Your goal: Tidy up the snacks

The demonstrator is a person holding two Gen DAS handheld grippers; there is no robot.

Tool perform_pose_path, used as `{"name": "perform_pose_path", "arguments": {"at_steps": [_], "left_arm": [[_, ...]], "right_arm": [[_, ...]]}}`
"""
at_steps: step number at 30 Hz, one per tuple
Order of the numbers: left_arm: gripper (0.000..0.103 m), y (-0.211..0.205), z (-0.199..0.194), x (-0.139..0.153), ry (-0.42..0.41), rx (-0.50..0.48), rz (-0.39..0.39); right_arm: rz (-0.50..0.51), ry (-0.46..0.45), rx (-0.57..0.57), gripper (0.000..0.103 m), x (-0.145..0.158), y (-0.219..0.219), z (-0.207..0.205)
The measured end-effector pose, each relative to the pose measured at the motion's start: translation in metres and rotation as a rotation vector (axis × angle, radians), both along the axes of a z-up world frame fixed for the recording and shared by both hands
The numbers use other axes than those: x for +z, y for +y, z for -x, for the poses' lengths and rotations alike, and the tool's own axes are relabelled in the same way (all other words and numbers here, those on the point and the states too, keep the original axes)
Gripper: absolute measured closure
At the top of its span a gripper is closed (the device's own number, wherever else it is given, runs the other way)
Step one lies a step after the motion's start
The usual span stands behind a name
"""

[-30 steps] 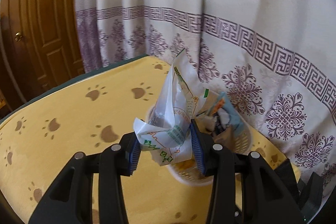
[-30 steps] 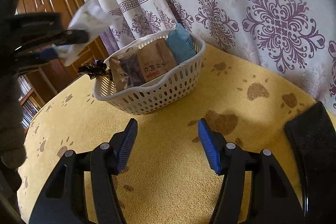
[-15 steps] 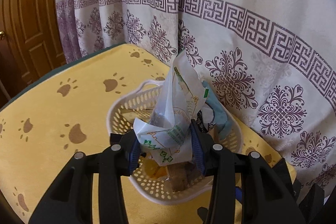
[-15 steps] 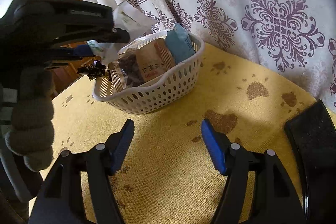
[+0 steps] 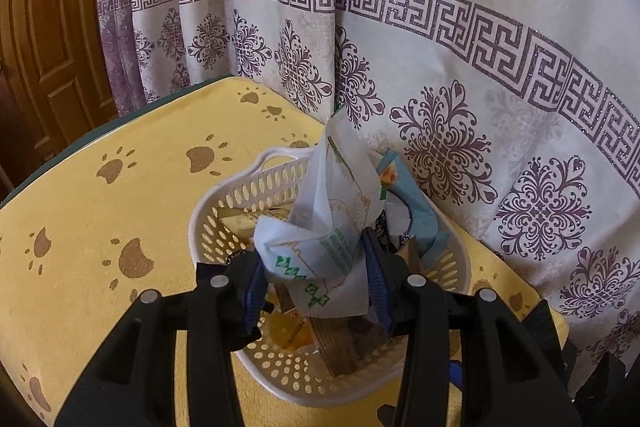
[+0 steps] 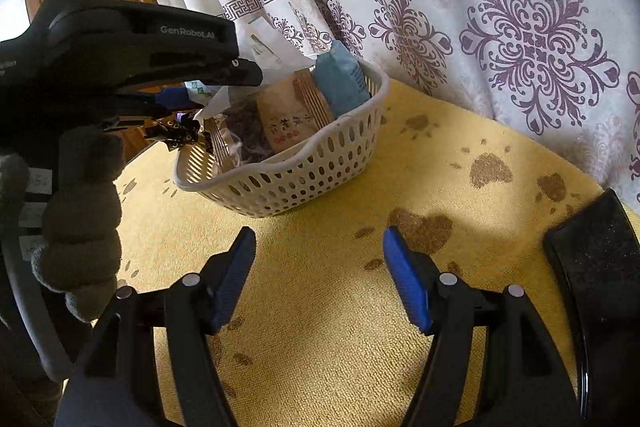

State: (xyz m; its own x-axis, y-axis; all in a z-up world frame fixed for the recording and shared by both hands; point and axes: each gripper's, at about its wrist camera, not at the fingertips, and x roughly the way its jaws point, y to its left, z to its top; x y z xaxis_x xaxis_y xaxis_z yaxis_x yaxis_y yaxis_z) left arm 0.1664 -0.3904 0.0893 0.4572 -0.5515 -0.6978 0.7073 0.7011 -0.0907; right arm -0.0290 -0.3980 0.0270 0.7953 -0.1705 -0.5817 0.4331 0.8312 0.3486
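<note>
My left gripper (image 5: 316, 279) is shut on a crumpled white snack packet (image 5: 332, 227) with green print and holds it just above a white perforated basket (image 5: 224, 211). The basket holds a blue packet (image 5: 416, 211), a brown packet (image 5: 336, 347) and an orange one (image 5: 292, 331). In the right wrist view the basket (image 6: 304, 171) stands on the yellow mat with the brown packet (image 6: 288, 115) and blue packet (image 6: 340, 79) upright inside. The left gripper (image 6: 208, 83) hovers over its left end. My right gripper (image 6: 316, 279) is open and empty, low over the mat in front of the basket.
The yellow paw-print mat (image 5: 100, 227) covers the table. A white curtain with purple patterns (image 5: 440, 67) hangs right behind the basket. A wooden door (image 5: 40, 27) is at the left. A black tray edge (image 6: 600, 267) lies at the right.
My left gripper carried the white packet from beside the basket to over it and lowered closer. The right gripper stayed open and nearly still.
</note>
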Motion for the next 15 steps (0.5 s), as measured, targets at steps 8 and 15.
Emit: {"name": "perform_pose_path", "arguments": {"at_steps": [8,15], "left_arm": [[0.057,-0.0075,0.0023,-0.0029,0.010,-0.028,0.000],[0.037,0.0016,0.0066,0.0023,-0.010,-0.009,0.028]], "right_arm": [[-0.003,-0.002,0.001,0.035,0.0000,-0.0009,-0.0001],[-0.002,-0.003,0.000,0.035,0.0000,-0.0008,0.0005]]}}
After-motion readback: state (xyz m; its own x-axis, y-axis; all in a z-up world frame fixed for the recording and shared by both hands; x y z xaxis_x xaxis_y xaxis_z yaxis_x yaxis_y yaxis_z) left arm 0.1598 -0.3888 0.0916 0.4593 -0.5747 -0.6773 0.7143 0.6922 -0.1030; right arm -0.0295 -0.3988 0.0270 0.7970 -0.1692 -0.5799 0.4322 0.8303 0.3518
